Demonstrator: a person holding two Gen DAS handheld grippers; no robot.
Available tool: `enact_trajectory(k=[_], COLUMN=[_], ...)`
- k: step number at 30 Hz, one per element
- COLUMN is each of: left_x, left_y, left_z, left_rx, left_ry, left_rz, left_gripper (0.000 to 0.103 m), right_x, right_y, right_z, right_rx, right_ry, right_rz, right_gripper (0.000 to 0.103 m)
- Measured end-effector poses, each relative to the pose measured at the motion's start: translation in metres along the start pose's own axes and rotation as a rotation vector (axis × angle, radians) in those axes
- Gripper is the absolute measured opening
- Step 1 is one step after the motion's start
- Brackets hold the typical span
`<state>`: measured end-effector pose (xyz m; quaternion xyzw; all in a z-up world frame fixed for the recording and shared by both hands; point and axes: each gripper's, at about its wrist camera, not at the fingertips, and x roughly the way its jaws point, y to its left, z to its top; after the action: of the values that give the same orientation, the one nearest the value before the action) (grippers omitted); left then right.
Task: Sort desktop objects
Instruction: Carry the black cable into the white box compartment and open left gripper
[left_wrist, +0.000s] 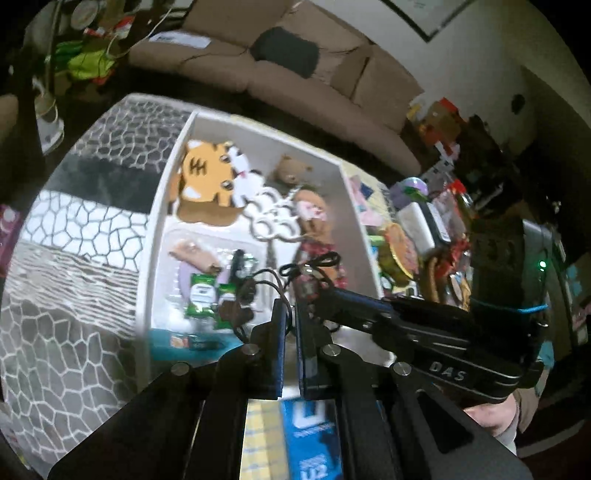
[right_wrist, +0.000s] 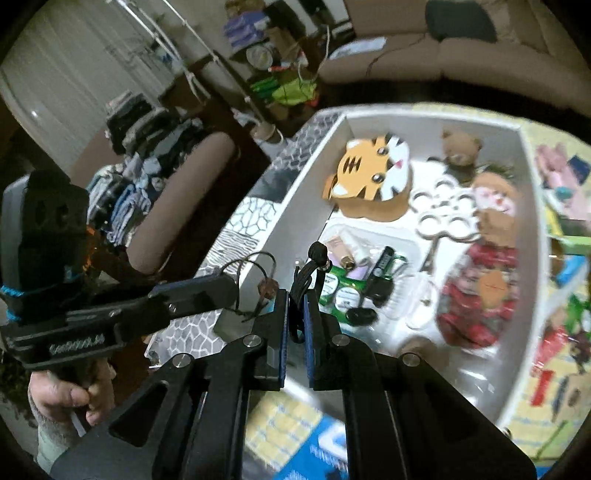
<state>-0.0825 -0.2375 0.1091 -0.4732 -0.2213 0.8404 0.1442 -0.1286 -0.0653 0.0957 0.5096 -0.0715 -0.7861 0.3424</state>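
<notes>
A white box (left_wrist: 159, 206) (right_wrist: 295, 195) holds an orange tiger plush (left_wrist: 203, 177) (right_wrist: 373, 173), a brown bear (left_wrist: 291, 171) (right_wrist: 460, 146), a doll in red (left_wrist: 317, 236) (right_wrist: 480, 288), white rings (left_wrist: 273, 218) (right_wrist: 443, 214) and green packets (left_wrist: 201, 295) (right_wrist: 340, 291). My left gripper (left_wrist: 290, 314) is shut on a thin dark cord (left_wrist: 266, 280) with a small brown charm, above the box's near end. My right gripper (right_wrist: 295, 299) is shut on a black cable (right_wrist: 314, 262), next to the left one (right_wrist: 192, 291). It also shows in the left wrist view (left_wrist: 321, 291).
A grey-and-white patterned cloth (left_wrist: 81, 236) covers the table left of the box. Clutter of packets and toys (left_wrist: 417, 236) lies right of the box. A blue carton (left_wrist: 314, 435) sits under the grippers. A sofa (left_wrist: 295, 66) stands behind.
</notes>
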Motion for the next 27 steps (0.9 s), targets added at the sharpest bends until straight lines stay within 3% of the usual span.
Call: enact_trajectory(k=[4,9,17,22,23,27], left_x=[0.029,0.057,0.055,0.062,0.068,0.088], left_y=[0.028,0.045,0.062,0.068,0.068,0.067], left_z=[0.003,0.007,0.012,0.016,0.016,0.017], left_rx=[-0.030,-0.046,-0.053,-0.061,-0.063,-0.067], left_ry=[0.035,0.065,0.051,0.069,0.080,0.117], left_rz=[-0.010,-0.024,0.000,0.033,0.035,0.050], left_gripper=[0.002,0.002,0.003,0.003,0.003,0.003], right_x=[0.041,0.069,0.103,0.127,0.127,0.109], right_y=[-0.014,-0.026,-0.037,-0.065,-0.069,-0.073], right_z=[0.009,0.014,0.021,0.019,0.019,0.022], right_rx=[0.017,0.047,0.147,0.227,0.226,0.169], right_ry=[0.039,0.066,0.091,0.143,0.141,0.114], right_rz=[-0.034,-0.016,0.132,0.119,0.101,0.033], right_gripper=[0.008,0.008,0.008,0.012,0.013,0.037])
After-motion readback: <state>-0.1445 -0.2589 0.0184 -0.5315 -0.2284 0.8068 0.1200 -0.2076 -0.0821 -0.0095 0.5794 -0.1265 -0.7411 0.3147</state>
